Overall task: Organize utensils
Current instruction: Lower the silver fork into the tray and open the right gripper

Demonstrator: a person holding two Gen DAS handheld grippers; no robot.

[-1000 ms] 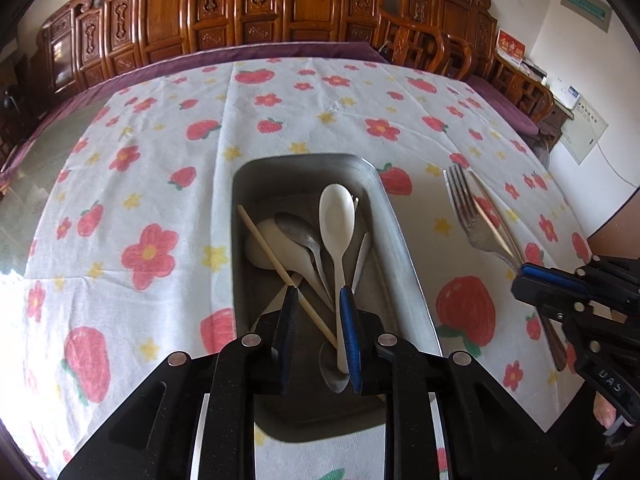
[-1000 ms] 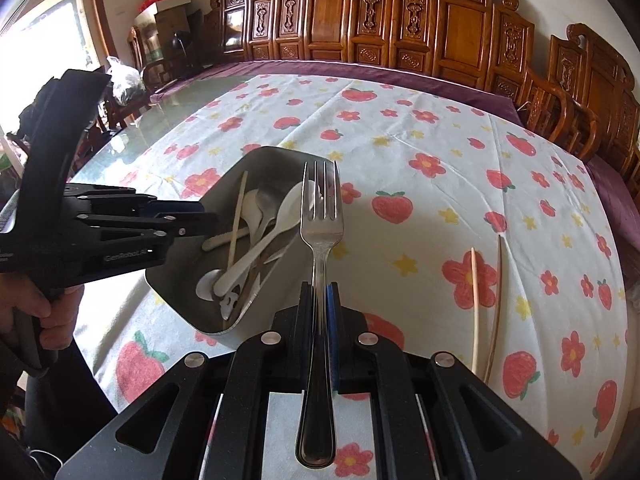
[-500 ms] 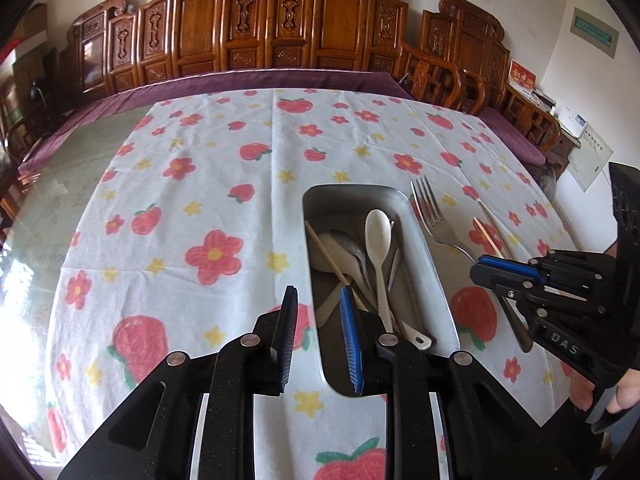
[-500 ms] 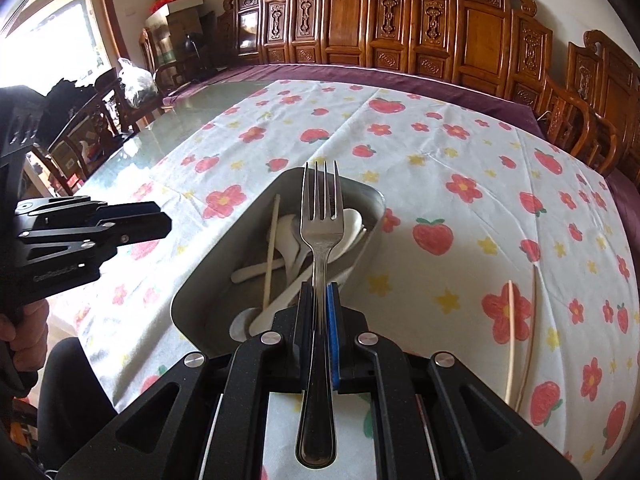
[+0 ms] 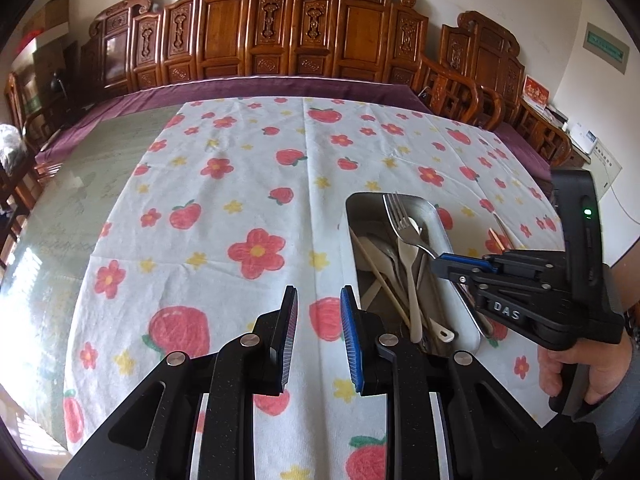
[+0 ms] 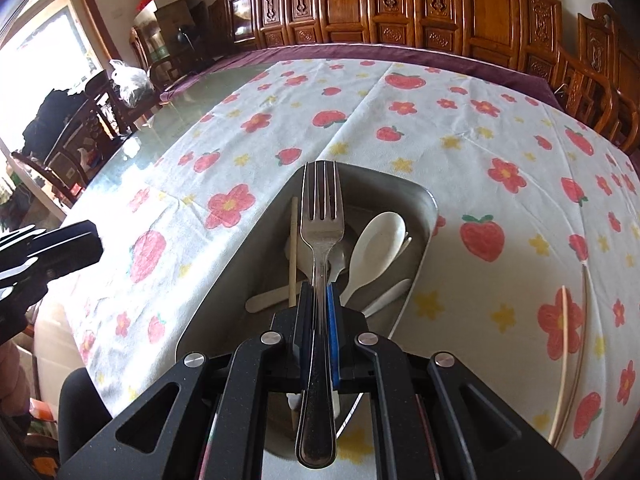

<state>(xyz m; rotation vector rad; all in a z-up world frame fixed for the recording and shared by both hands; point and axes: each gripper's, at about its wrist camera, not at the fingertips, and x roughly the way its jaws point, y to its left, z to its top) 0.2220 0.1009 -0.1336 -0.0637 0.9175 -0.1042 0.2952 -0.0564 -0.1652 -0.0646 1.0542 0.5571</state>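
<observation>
**Fork held over the tray on the strawberry cloth**

A long table under a white cloth printed with red strawberries and flowers stands before a row of carved brown wooden chairs. The silver metal fork is pinched by its handle between the pressed-together fingers of the right gripper, tines pointing forward, above the grey rectangular metal tray. In the tray lie a white plastic spoon, a thin light wooden chopstick and several other pale utensils (they overlap, so a count is hard to make). From the left wrist view the right gripper reaches in from the right over the tray's near end, with the fork held above the tray. The left gripper hovers just left of the tray over bare cloth, its fingers spread with nothing between them. Two more light wooden chopsticks lie on the cloth well to the right of the tray
</observation>
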